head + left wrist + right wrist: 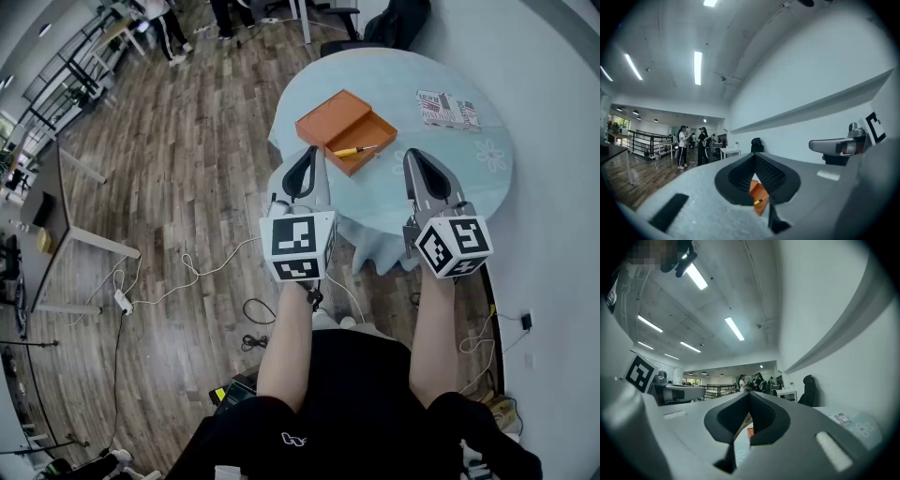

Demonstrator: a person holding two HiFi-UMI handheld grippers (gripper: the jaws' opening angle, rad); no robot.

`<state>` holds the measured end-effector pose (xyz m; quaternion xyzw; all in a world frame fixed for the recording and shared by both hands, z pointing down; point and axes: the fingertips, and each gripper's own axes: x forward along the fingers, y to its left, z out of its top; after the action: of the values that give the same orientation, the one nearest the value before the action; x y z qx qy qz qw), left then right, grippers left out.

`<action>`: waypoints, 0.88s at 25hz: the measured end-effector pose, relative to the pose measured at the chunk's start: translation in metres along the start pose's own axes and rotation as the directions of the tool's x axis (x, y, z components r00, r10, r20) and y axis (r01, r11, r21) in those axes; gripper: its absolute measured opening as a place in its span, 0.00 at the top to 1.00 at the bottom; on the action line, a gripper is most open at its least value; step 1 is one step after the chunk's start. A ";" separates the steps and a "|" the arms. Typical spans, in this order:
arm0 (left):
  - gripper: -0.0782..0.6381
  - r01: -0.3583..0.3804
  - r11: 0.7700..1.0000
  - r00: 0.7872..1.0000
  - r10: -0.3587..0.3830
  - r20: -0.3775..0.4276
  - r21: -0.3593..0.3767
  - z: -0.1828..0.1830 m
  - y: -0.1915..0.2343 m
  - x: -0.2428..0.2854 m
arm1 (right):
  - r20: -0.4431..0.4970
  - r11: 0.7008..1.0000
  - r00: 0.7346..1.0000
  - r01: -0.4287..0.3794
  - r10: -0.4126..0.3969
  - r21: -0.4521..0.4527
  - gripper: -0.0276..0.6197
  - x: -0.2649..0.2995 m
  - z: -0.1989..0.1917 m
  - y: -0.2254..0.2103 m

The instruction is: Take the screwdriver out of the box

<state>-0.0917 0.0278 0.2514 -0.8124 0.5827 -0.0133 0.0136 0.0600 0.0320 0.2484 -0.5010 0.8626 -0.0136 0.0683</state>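
The left tongs and the right tongs hover side by side over the near edge of the round table, both clenched with nothing between their jaws. Just beyond the left tongs lies the open orange box. The yellow-handled screwdriver rests across the box's tray, its tip towards the right rim. A printed packet lies apart, on the right of the table.
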 end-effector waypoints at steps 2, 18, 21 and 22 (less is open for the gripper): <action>0.89 -0.005 1.000 1.000 0.005 0.002 -0.001 0.001 -0.003 -0.003 | 0.008 1.000 1.000 0.005 -0.005 0.004 0.94 -0.006 0.002 -0.003; 0.89 -0.076 0.997 0.997 0.076 -0.005 -0.011 -0.008 0.000 -0.004 | 0.036 0.998 0.999 0.004 -0.006 0.057 0.94 -0.015 -0.004 -0.032; 0.89 -0.077 0.997 0.997 0.077 -0.006 -0.006 -0.010 -0.003 -0.003 | 0.029 0.998 1.000 -0.006 0.004 0.058 0.94 -0.015 -0.008 -0.035; 0.89 -0.079 0.997 0.997 0.079 -0.007 -0.006 -0.010 -0.003 -0.002 | 0.026 0.998 1.000 -0.010 0.008 0.057 0.94 -0.014 -0.010 -0.035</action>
<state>-0.0901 0.0306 0.2617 -0.7887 0.6145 -0.0136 0.0097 0.0960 0.0265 0.2627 -0.4951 0.8632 -0.0315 0.0938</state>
